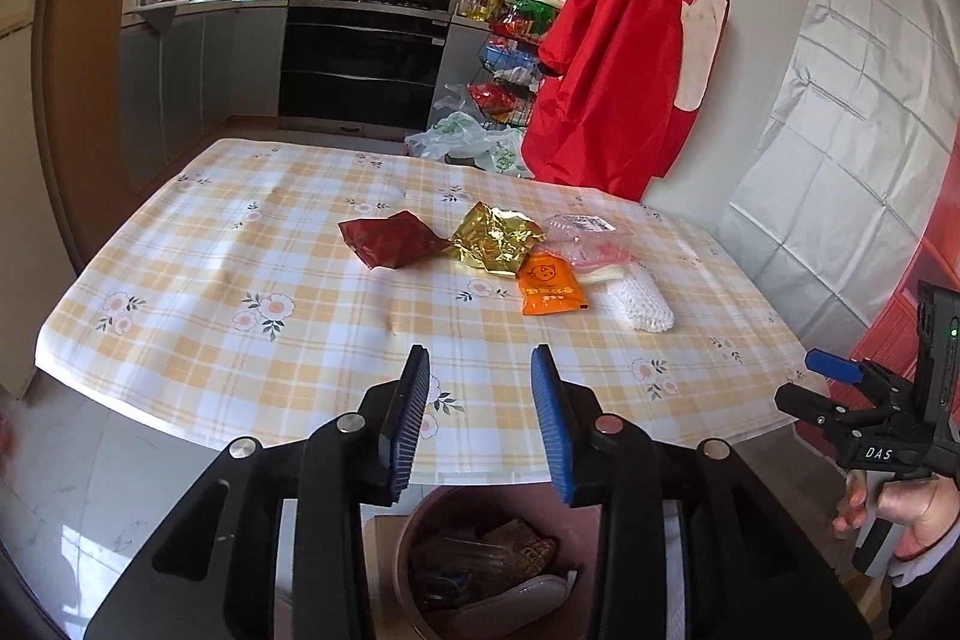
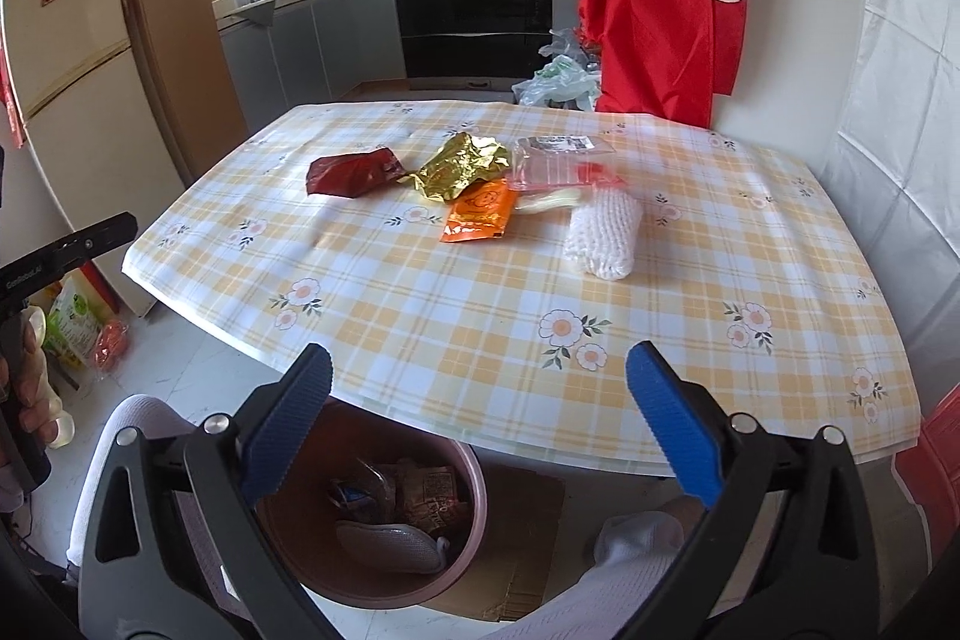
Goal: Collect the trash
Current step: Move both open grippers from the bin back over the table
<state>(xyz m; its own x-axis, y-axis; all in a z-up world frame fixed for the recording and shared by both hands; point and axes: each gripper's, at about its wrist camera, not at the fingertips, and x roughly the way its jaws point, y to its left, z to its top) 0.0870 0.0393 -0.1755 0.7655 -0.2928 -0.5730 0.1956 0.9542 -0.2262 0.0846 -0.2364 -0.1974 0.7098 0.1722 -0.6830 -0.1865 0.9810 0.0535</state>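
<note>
Both grippers empty, jaws apart: left (image 1: 480,418) partly, right (image 2: 480,418) wide. Net sleeve (image 2: 603,235) upper right of centre, lengthwise toward camera, probably nearer right.

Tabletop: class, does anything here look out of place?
Yes: litter clustered mid-table, including a red packet, crumpled gold foil, orange sachet and white foam net, while the bin sits below.

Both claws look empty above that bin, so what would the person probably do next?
Probably reach the right gripper, open and empty, toward the white foam net, the nearest piece on the table. Five pieces remain there; the bin below already holds trash.
</note>
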